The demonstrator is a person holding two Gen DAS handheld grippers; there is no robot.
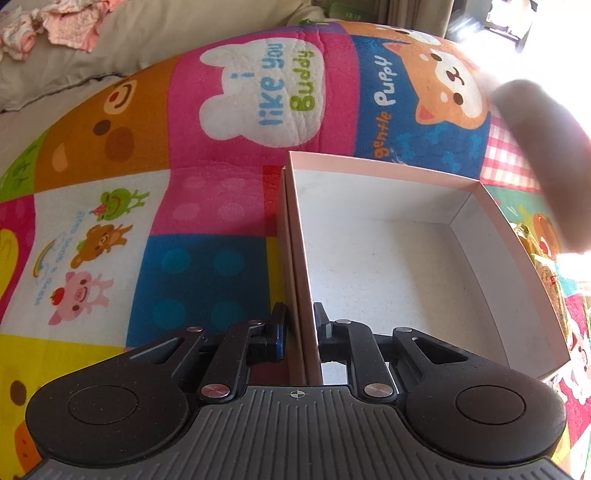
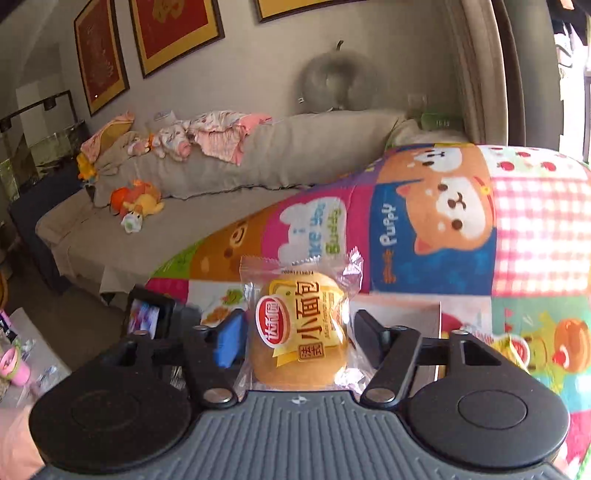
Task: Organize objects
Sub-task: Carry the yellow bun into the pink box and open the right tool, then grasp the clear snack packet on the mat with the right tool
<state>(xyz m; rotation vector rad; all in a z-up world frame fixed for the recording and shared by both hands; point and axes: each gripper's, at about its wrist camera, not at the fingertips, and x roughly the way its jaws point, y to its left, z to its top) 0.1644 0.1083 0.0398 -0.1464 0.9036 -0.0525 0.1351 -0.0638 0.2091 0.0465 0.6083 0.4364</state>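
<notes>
So the left hand-held gripper [image 1: 300, 328] is pinching the near left wall of the pink box [image 1: 406, 266], one finger outside the wall and one inside, both pressed right up against the cardboard. The box is open on top with a plain white inside, nothing in it that I can see. It looks like it's nested in or sitting on its own lid, since there's a second pink edge running just outside that left wall. It sits on the patchwork cartoon blanket [image 1: 221, 206], toward the right side of what the left wrist view covers, just below the "gentle Puppy" dog panel and right of the pink and blue dotted squares. A dark blurry shape [image 1: 546, 155] hangs over the far right corner of the box; can't tell what it is.

The right hand-held gripper [image 2: 299, 339] has a small wrapped bread bun [image 2: 301, 332] between its fingers, clear wrapper with a yellow label and a red logo, the blue pad on the left finger [image 2: 231, 341] touching the wrapper. It's held up off the blanket, with the dog panel behind it.

In the background of the right wrist view there's a beige sofa [image 2: 207, 206] with pink baby clothes [image 2: 218, 134] piled on the back cushion and a plush toy [image 2: 138, 203] lying on the seat. Framed red pictures [image 2: 173, 33] are on the wall.
</notes>
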